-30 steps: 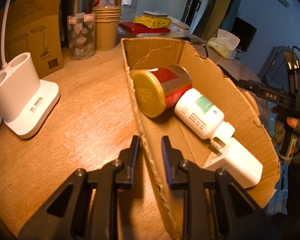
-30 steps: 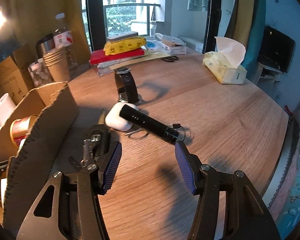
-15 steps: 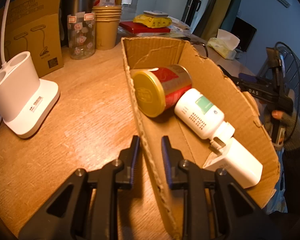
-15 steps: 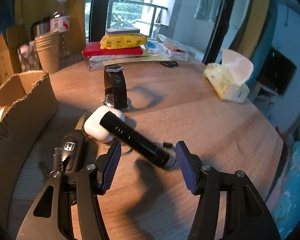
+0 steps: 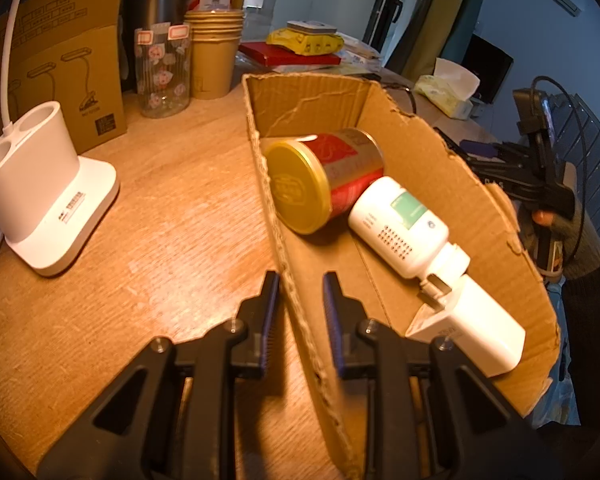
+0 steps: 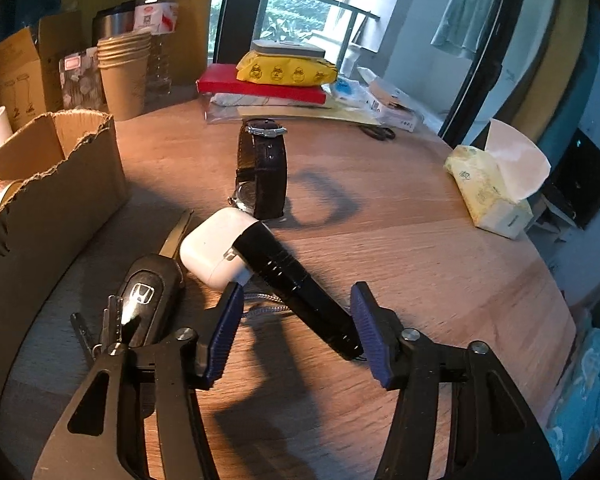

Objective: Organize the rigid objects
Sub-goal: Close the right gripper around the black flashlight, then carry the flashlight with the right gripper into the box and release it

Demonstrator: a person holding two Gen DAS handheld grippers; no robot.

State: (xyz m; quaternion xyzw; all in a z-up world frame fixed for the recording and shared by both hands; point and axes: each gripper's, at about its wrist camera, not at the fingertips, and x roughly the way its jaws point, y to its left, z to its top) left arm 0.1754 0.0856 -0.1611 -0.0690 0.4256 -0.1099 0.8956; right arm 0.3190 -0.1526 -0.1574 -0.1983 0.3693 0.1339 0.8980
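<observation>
The black flashlight lies slanted on the tabletop, its head propped on a white earbud case, so its tail end is presented between the fingers of the right gripper. These fingers are closing around the barrel; the right pad appears to meet the tail, while the left pad is seen apart from it, so no grip is judged to be made yet. A car key and a wristwatch wait nearby. The cardboard box, already loaded with a red tin and a white bottle, is pinched at its near wall by the clenched left gripper, apparently to steady it for loading.
</observation>
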